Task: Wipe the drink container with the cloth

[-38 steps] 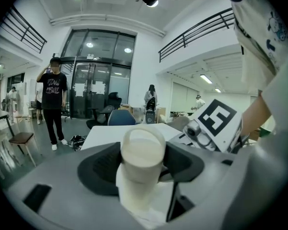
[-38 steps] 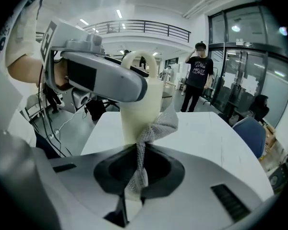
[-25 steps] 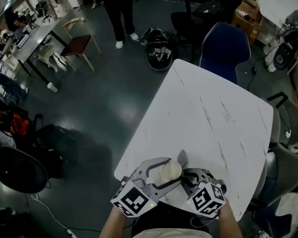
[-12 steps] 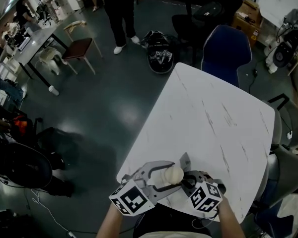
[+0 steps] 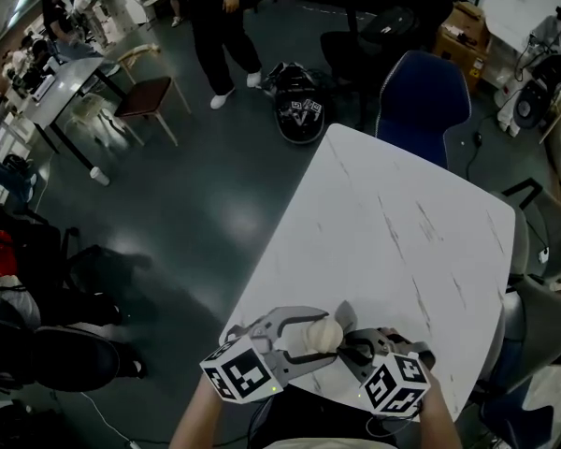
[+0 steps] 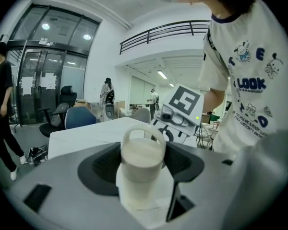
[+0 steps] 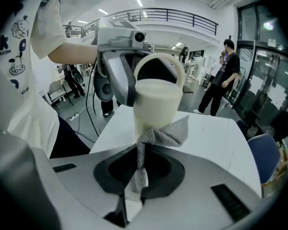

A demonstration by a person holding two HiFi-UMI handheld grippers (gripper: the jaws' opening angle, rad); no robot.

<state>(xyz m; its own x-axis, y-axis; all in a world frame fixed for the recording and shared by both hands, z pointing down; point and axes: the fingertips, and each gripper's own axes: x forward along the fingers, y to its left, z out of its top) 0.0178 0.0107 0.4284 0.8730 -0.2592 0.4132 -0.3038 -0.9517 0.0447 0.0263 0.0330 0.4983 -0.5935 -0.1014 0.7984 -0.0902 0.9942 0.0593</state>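
Note:
A cream drink container (image 5: pixel 320 331) with a loop handle is held over the near corner of the white table (image 5: pixel 393 223). My left gripper (image 5: pixel 309 339) is shut on its body; in the left gripper view the container (image 6: pixel 142 158) sits upright between the jaws. My right gripper (image 5: pixel 353 342) is shut on a grey mesh cloth (image 5: pixel 344 314). In the right gripper view the cloth (image 7: pixel 159 137) is pinched between the jaws, and its bunched end lies against the container's (image 7: pixel 156 102) lower side. The left gripper (image 7: pixel 116 69) shows behind the container.
A blue chair (image 5: pixel 423 94) stands at the table's far edge and a grey chair (image 5: pixel 540 318) at its right. A black bag (image 5: pixel 299 110) lies on the dark floor. People stand near desks (image 5: pixel 65 80) at the far left.
Both grippers keep their hold at the table's near corner and have shifted only slightly. The standing person in the background has moved a little.

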